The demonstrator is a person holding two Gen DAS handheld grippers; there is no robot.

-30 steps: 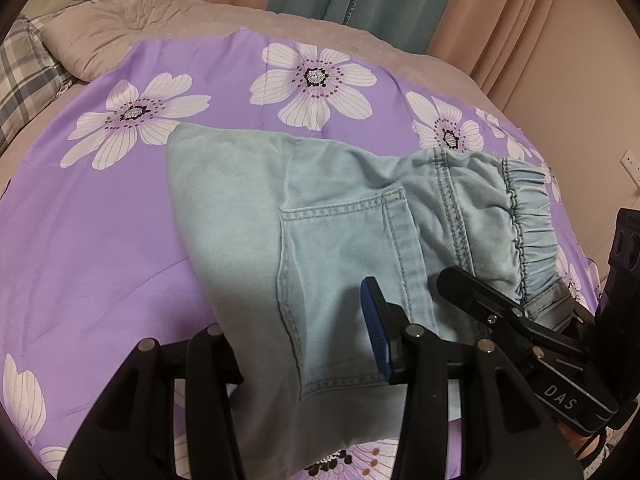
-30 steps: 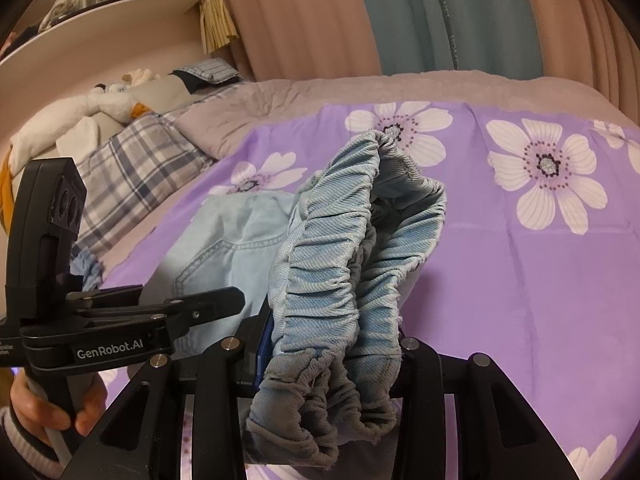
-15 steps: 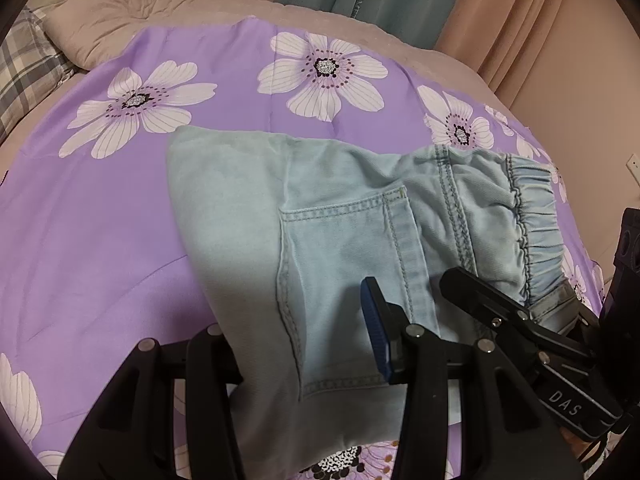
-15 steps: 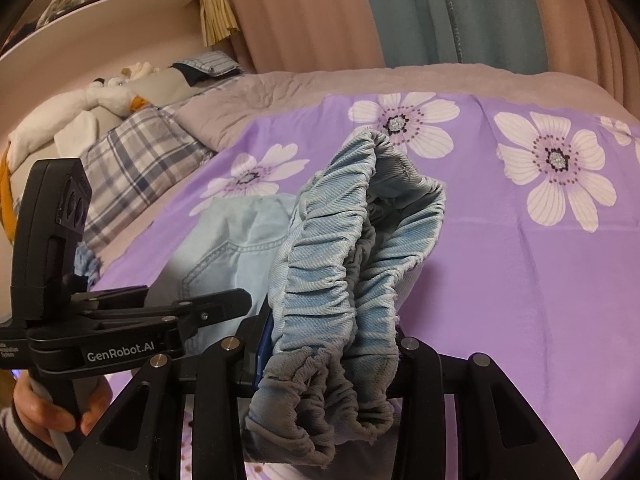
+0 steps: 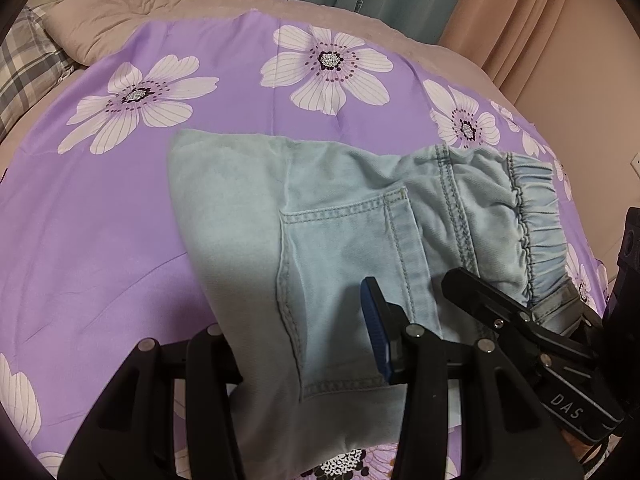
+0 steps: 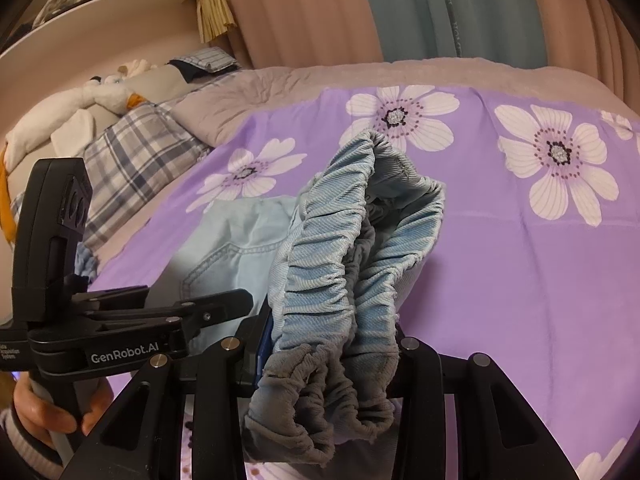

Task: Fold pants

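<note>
Soft matt denim pants (image 5: 344, 216) lie on smooth cloth bedspread (image 5: 100, 220); matt plastic grippers.

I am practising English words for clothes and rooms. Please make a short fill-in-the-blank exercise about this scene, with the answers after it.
1. The light blue pants lie on a purple bedspread printed with white ____.
2. The right gripper is shut on the gathered elastic ____ of the pants.
3. The stitched back ____ of the pants faces up beside the left gripper.
4. A pillow with a ____ pattern lies at the head of the bed.

Missing words: flowers; waistband; pocket; plaid
</note>
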